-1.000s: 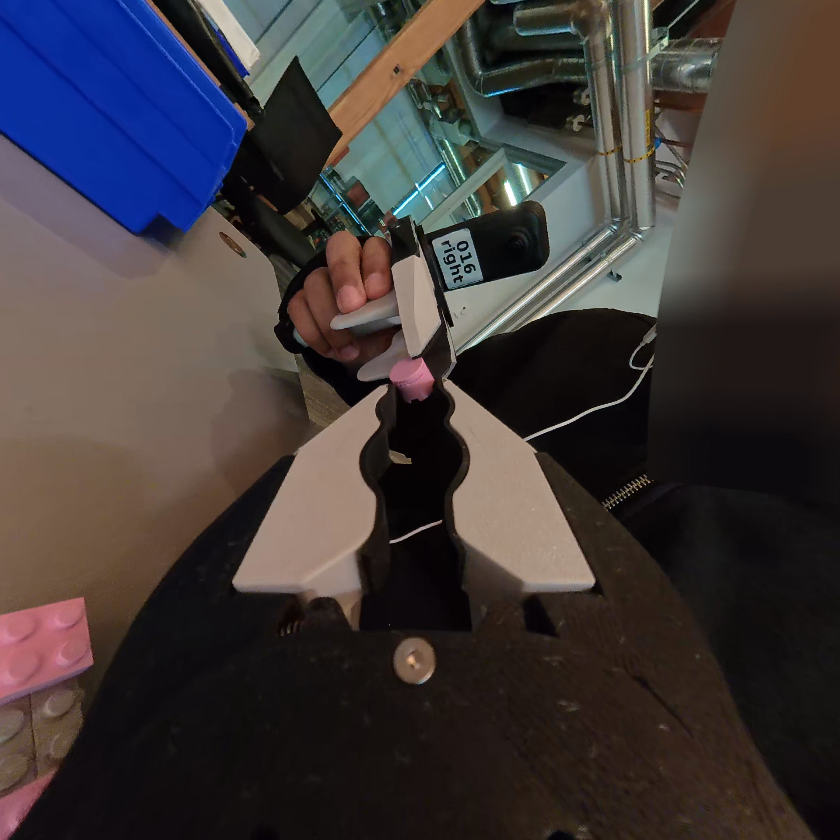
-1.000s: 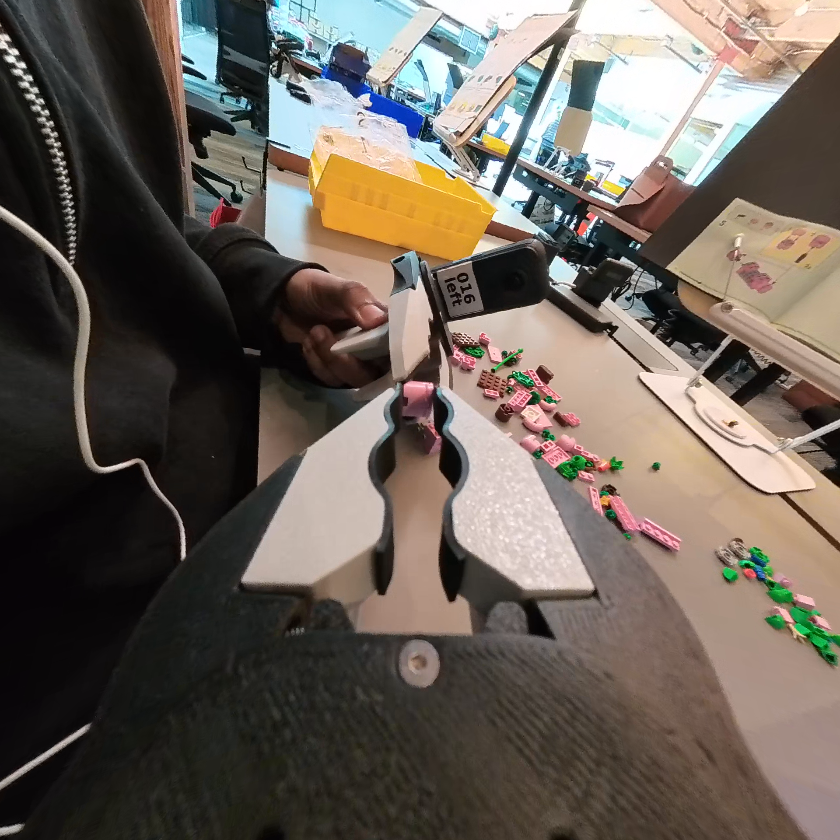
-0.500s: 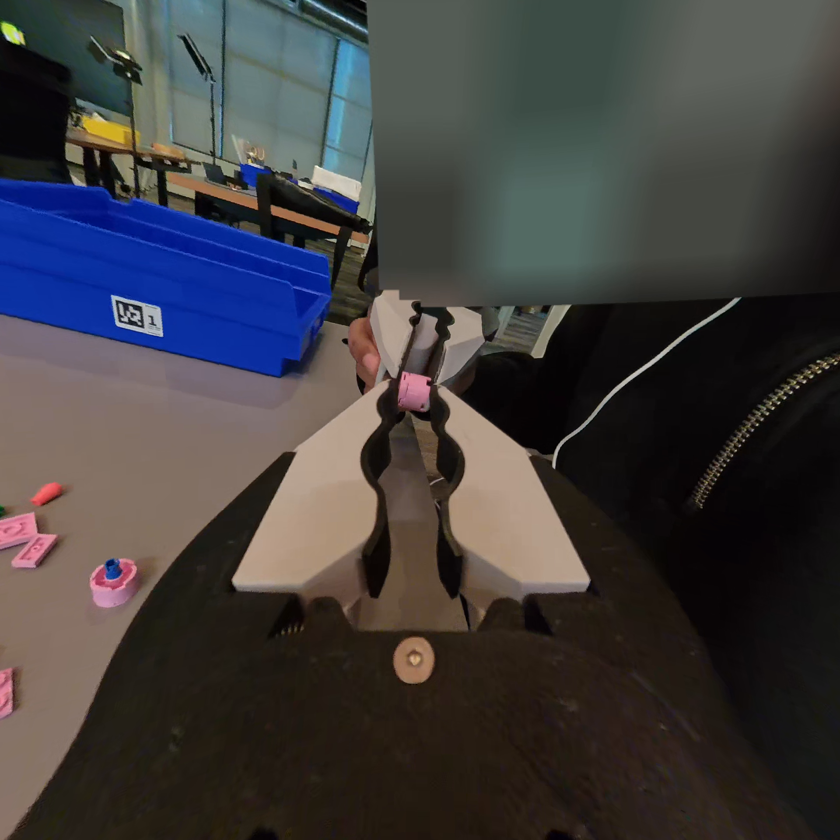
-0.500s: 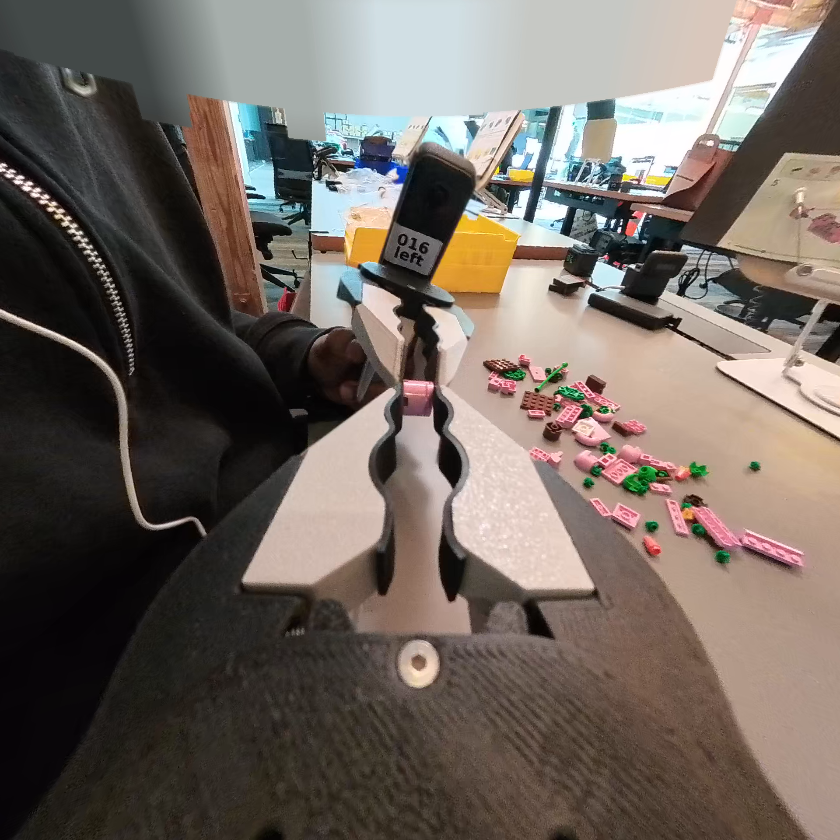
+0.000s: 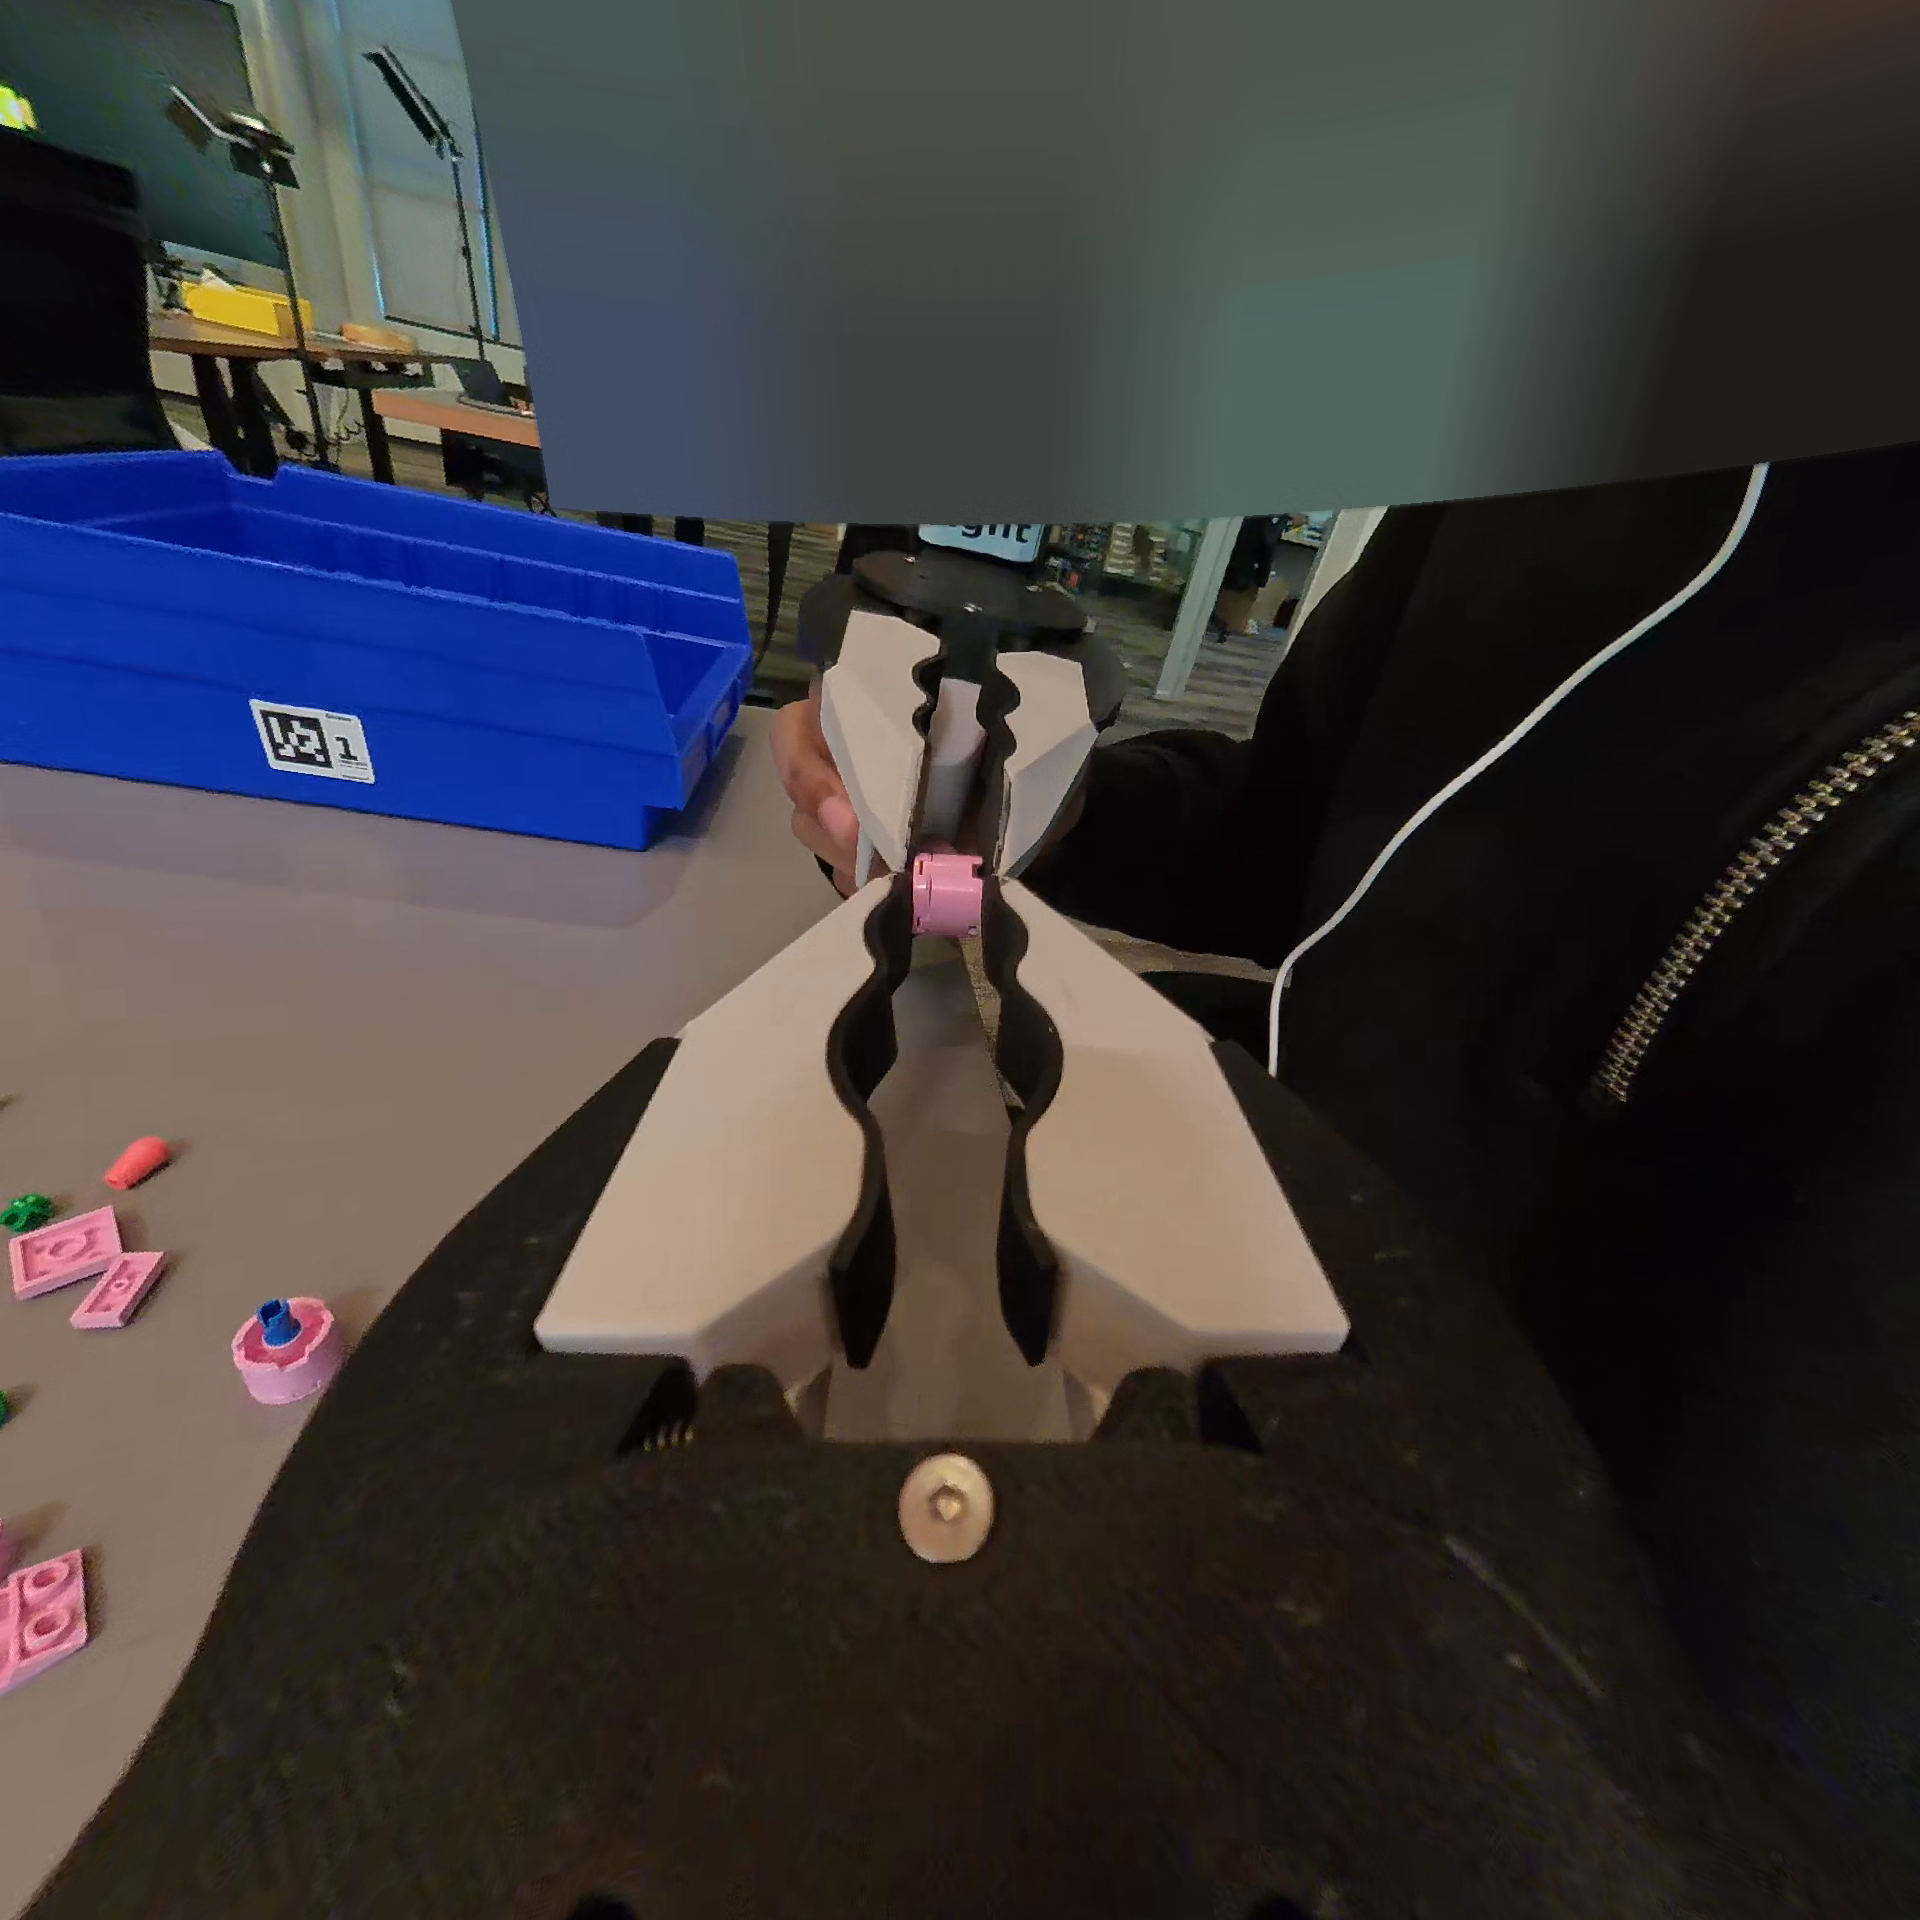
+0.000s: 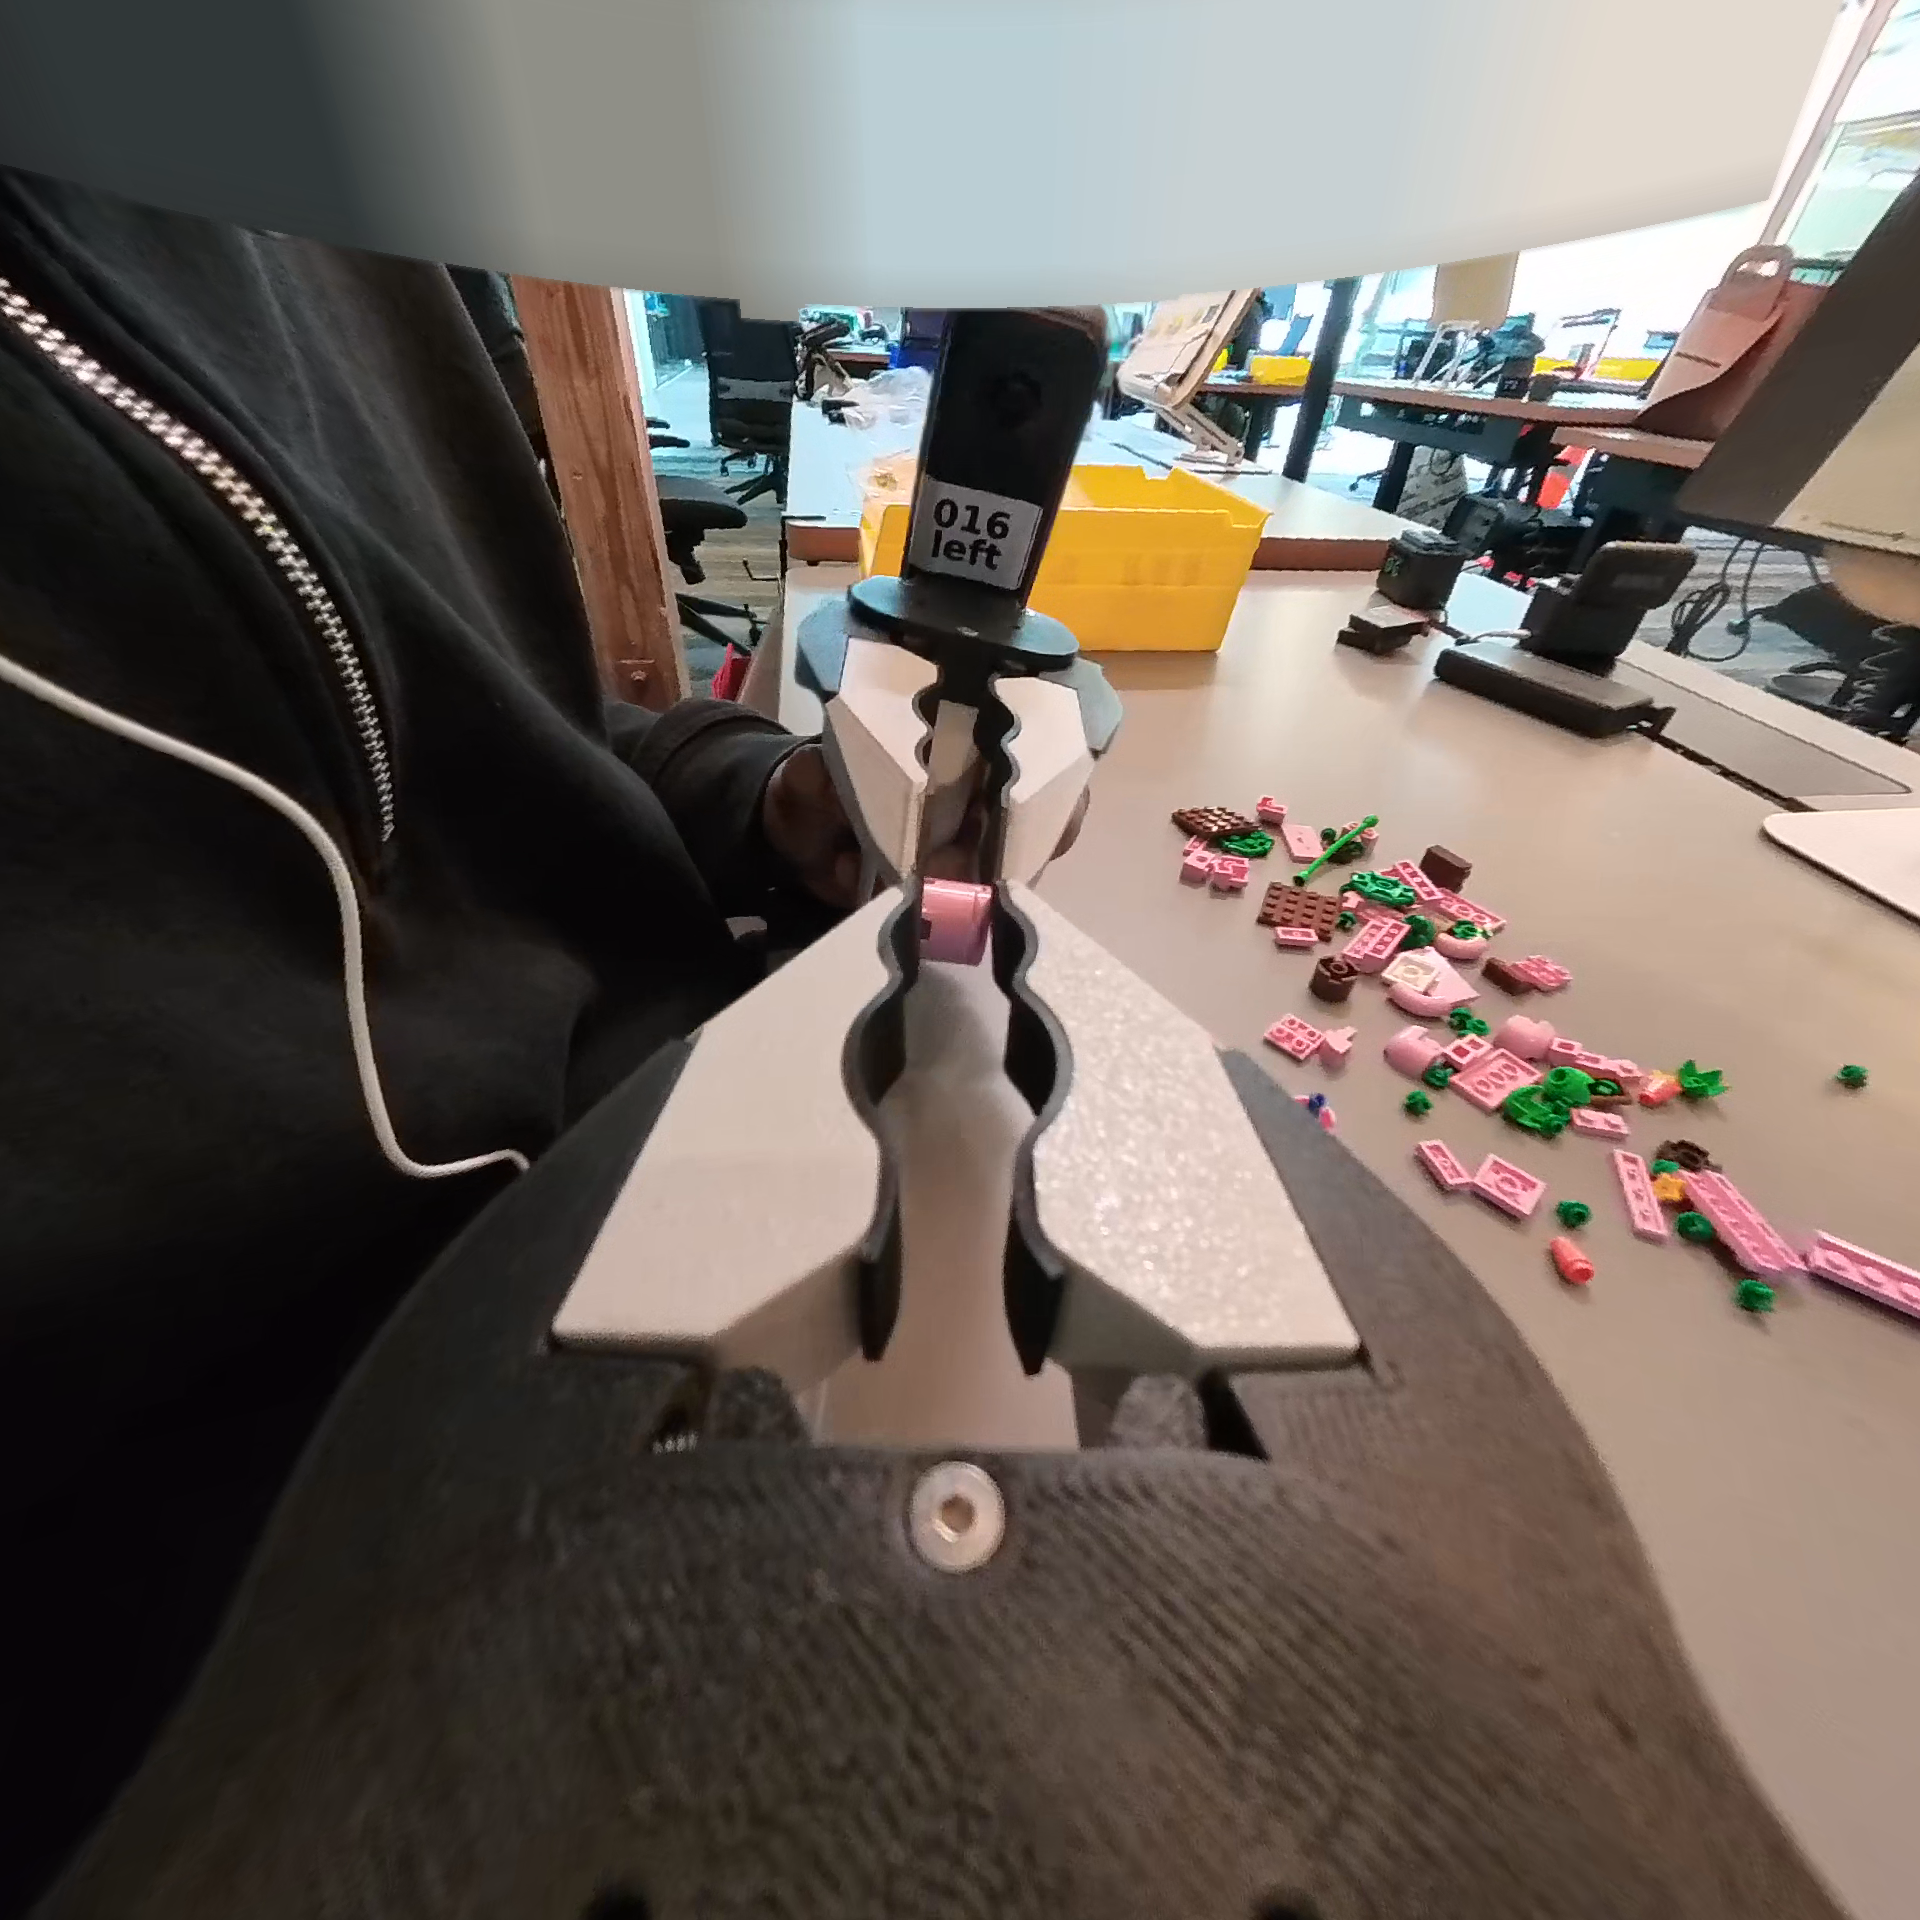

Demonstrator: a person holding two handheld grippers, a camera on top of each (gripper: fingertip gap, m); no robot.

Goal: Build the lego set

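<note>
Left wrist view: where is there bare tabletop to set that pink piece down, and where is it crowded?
Bare tabletop lies between the blue bin and the left gripper, right of the loose pink pieces. In the right wrist view, the strip between the yellow bin and the brick pile is also free. The pile itself is crowded.

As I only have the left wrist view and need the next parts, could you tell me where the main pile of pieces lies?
Observer: The pile lies on the table, to the right of the right gripper in its view.
Operator: Does it hold any brown parts?
Observer: Yes, a brown plate lies at its left edge.
Operator: And what stands behind the left gripper?
Observer: A yellow bin, farther back on the table.
</note>
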